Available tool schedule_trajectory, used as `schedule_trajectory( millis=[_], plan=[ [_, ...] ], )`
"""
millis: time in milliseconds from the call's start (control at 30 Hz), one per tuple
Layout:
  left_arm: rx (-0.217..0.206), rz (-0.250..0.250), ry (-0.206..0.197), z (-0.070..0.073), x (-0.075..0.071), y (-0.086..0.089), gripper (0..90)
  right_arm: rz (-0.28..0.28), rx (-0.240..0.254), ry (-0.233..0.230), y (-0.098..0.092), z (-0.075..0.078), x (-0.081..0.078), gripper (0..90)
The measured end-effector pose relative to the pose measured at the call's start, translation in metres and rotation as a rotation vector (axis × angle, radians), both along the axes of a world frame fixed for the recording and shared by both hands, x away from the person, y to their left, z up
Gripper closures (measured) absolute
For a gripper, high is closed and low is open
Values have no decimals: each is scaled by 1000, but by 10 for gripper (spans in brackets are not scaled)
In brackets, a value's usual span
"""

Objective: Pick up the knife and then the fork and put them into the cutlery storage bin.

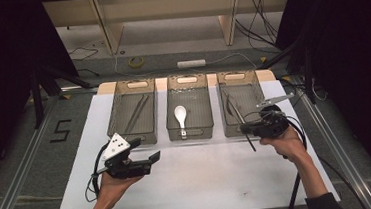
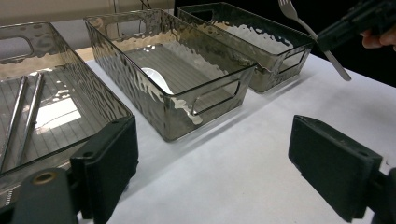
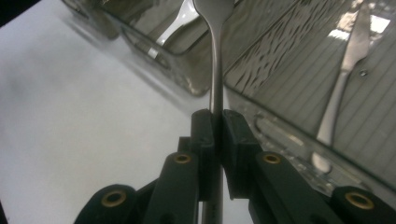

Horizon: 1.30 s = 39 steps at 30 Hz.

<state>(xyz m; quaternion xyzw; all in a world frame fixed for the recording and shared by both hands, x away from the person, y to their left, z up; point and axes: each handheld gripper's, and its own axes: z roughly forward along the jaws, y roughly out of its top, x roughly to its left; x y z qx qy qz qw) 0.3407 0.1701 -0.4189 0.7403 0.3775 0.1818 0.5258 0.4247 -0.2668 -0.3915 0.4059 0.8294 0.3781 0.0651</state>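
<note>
My right gripper (image 1: 246, 128) is shut on the handle of a metal fork (image 1: 237, 111), which it holds above the near end of the right clear bin (image 1: 222, 106). In the right gripper view the fork (image 3: 215, 56) rises straight out of the closed jaws, tines cut off at the top. Another metal utensil (image 3: 343, 77) lies on the floor of that bin. My left gripper (image 1: 146, 148) hangs over the white mat in front of the left bin (image 1: 115, 110), jaws wide open and nothing between them. From the left gripper view, the fork (image 2: 306, 28) hangs in the other gripper (image 2: 359, 18).
Three clear bins stand in a row at the far side of the white mat (image 1: 199, 178). The left bin holds metal chopsticks (image 1: 136, 113), the middle bin (image 1: 191, 135) a white spoon (image 1: 181, 116). Metal rails border the table, and cables trail from both grippers.
</note>
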Motion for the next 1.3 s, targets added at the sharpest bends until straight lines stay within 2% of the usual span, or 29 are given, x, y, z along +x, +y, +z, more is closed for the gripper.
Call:
schedule_trajectory(
  millis=[300, 467, 1000, 1300],
  plan=[
    [1, -1, -1, 0, 0, 0, 154, -50, -29, -45, 1, 28, 26, 844],
    [-1, -1, 0, 0, 0, 0, 154, -73, -33, -53, 2, 37, 38, 844],
    [-2, -2, -1, 0, 0, -1, 154, -120, -38, -67, 4, 44, 64, 845],
    [-3, -4, -1, 0, 0, 0, 153, -161, -62, -65, 7, 45, 80, 845]
  ],
)
